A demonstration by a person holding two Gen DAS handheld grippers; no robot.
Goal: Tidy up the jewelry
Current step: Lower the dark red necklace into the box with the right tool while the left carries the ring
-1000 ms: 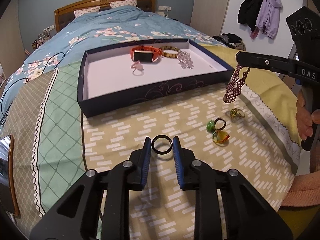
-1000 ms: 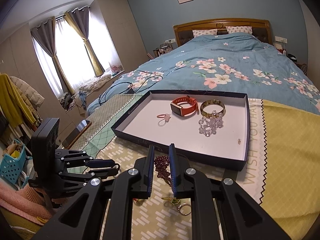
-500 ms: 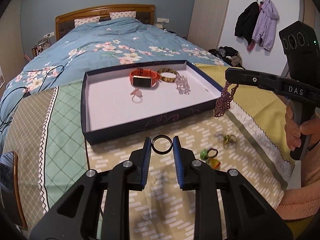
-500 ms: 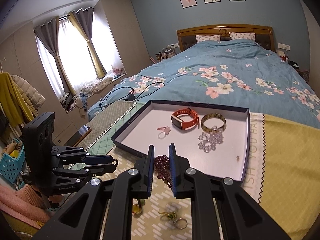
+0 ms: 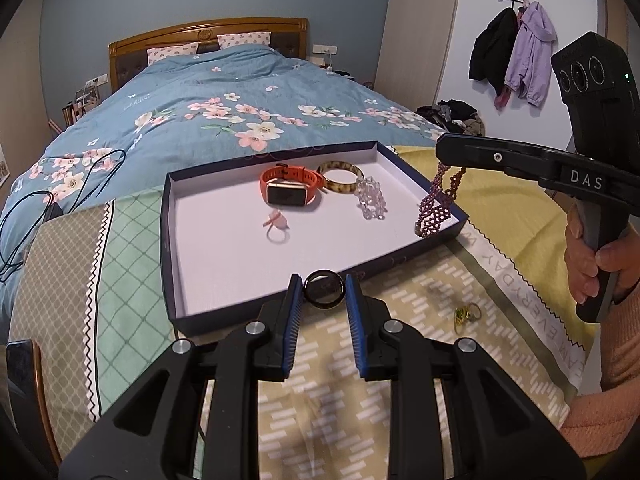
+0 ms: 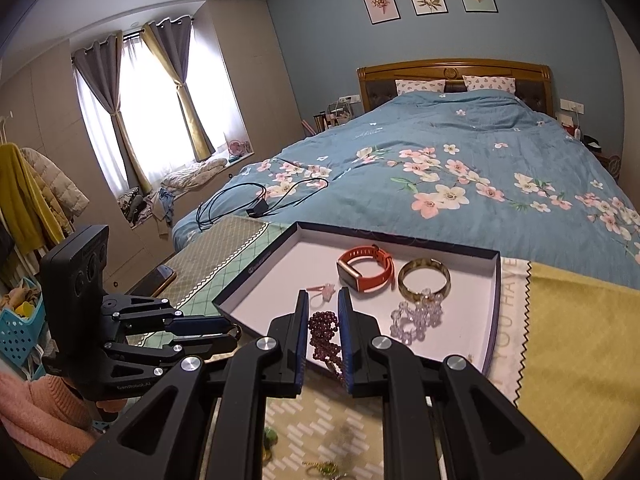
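Jewelry sits partly sorted in a shallow dark-blue tray with a white floor, resting on a patterned cloth at the foot of a bed. In your left wrist view, your left gripper pinches a black ring between its blue pads at the fingertips; the ring stands upright, facing the camera, over the tray's near wall at 6 o'clock of the tray. Your right gripper enters that view from 3 o'clock, pressed together on a purple beaded bracelet, which hangs down from its tips over the tray's right-hand corner. In your right wrist view the same beaded strand sits between the two pads of that gripper, trailing down over the tray's near edge.

Inside the tray, an orange watch lies toward 12 o'clock, with a tortoiseshell bangle touching it at 3 o'clock and a clear crystal bracelet just beside the bangle. A small pink ring lies near the tray's middle, apart from the watch. Outside the tray, on the cloth at about 4 o'clock of your left gripper, lies a small gold and green ring.
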